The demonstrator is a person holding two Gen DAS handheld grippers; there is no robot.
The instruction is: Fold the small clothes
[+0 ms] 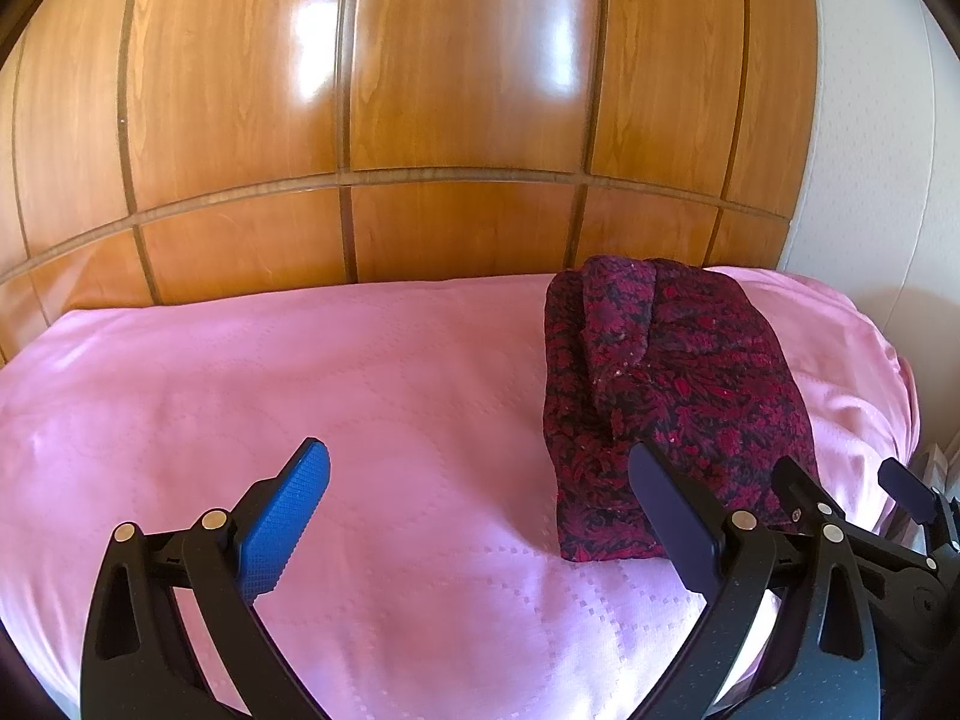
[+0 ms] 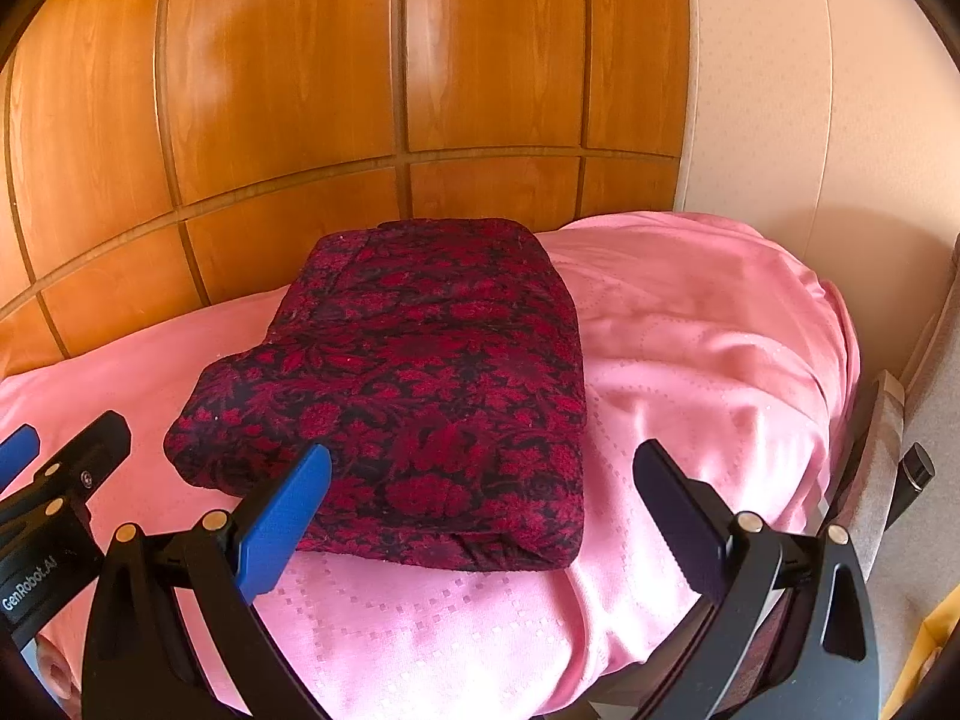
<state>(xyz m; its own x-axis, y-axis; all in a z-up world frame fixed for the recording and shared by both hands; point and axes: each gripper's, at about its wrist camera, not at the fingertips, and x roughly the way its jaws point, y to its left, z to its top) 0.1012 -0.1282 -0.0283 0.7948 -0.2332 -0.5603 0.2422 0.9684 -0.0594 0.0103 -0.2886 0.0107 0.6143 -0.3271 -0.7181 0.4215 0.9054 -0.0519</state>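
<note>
A dark red and black flowered garment (image 2: 420, 384) lies folded into a thick rectangle on a pink quilted cover (image 2: 690, 360). In the left wrist view it (image 1: 672, 396) lies at the right. My left gripper (image 1: 480, 510) is open and empty over bare pink cover, left of the garment. My right gripper (image 2: 480, 510) is open and empty, just above the garment's near edge. Part of the right gripper (image 1: 864, 498) shows at the right of the left wrist view, and part of the left gripper (image 2: 54, 474) at the left of the right wrist view.
A glossy wooden panelled wall (image 1: 420, 120) stands right behind the covered surface. A pale wall (image 2: 810, 90) is at the right. The cover drops off at its right edge (image 2: 840, 360), where a chair-like frame (image 2: 900, 450) stands.
</note>
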